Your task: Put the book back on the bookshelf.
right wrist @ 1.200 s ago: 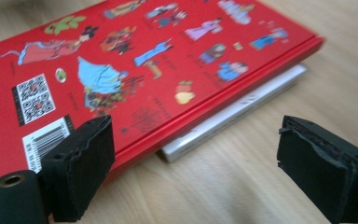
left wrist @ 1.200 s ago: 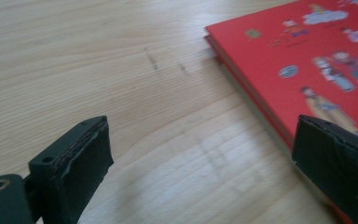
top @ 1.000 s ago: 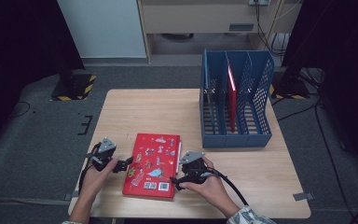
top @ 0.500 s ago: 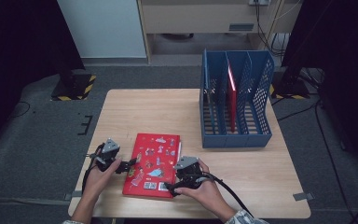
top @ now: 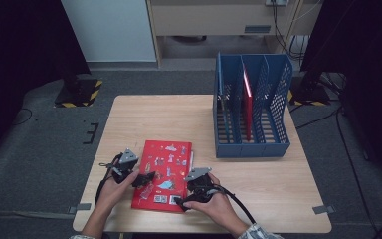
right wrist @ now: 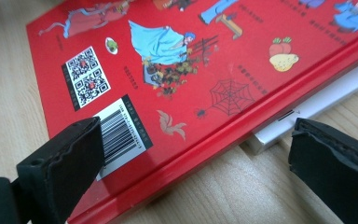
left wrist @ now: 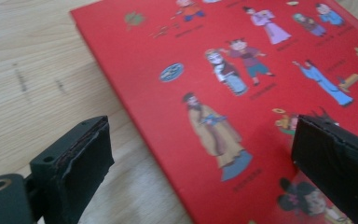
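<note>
A red picture book (top: 163,175) lies flat on the wooden table (top: 278,179), near the front edge and left of centre, its cover printed with small cartoon figures, a barcode and a QR code. It lies where it did a second ago. Behind it and to the right stands a blue file rack (top: 251,107) with a thin red book (top: 247,99) upright in one of its middle slots.

The left gripper (top: 142,178) sits at the book's left edge, its jaws spread wide: in the left gripper view one jaw hangs over bare wood and the other over the cover, with the edge of the book between them and nothing pinched. It has barely shifted since the earlier frames.

The right gripper (top: 179,201) has come in from the book's right edge to its front right corner over the last second, and its jaws have just been opening; they now stand wide apart. In the right gripper view one jaw is by the barcode, the other beyond the book's edge, where white pages (right wrist: 317,105) show under the cover; neither jaw presses on the book
</note>
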`<control>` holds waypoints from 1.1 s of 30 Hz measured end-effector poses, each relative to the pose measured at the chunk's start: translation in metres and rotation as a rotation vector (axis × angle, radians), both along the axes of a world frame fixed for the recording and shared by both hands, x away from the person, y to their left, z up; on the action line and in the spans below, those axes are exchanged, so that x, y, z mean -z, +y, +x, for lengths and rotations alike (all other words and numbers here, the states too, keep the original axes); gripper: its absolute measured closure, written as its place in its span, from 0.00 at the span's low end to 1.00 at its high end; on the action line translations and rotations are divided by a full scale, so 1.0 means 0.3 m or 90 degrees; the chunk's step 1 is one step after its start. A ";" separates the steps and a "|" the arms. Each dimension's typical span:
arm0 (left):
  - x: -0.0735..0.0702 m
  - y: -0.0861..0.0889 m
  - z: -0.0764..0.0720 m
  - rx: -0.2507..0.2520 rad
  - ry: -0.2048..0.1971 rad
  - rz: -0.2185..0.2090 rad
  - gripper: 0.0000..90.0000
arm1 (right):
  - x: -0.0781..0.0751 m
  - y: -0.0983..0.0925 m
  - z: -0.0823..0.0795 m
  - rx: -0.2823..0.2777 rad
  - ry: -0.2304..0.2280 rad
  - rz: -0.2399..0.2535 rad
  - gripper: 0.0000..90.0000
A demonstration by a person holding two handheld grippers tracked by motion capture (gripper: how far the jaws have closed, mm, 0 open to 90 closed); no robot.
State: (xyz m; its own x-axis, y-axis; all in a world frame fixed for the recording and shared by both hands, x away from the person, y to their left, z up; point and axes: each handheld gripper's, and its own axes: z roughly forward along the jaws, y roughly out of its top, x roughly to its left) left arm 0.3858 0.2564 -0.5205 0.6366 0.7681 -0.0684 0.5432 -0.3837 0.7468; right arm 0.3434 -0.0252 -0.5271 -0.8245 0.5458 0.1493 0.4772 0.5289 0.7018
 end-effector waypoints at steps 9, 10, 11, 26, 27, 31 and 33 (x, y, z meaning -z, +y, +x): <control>0.017 0.005 0.011 0.010 0.021 -0.033 0.01 | 0.002 0.004 -0.002 0.000 -0.005 -0.007 0.04; 0.023 0.001 0.014 0.020 0.034 -0.047 0.01 | 0.002 0.003 0.000 -0.001 -0.002 -0.005 0.04; 0.023 0.001 0.014 0.020 0.034 -0.047 0.01 | 0.002 0.003 0.000 -0.001 -0.002 -0.005 0.04; 0.010 0.002 0.015 0.028 0.015 -0.058 0.11 | 0.009 0.004 0.013 -0.003 0.006 -0.005 0.01; 0.010 0.001 0.015 0.030 0.016 -0.058 0.11 | 0.010 0.005 0.015 0.000 0.008 -0.005 0.01; 0.008 -0.005 0.015 0.033 0.020 -0.058 0.11 | 0.009 0.003 0.032 -0.002 0.010 0.000 0.00; 0.008 -0.007 0.014 0.036 0.020 -0.057 0.12 | 0.007 0.004 0.041 0.001 0.008 0.002 0.01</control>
State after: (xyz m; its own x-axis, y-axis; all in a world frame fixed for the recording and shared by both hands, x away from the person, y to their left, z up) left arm 0.3899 0.2543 -0.5229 0.6756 0.7206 -0.1558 0.5463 -0.3474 0.7622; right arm 0.3556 -0.0238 -0.5291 -0.8218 0.5462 0.1622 0.4871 0.5257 0.6974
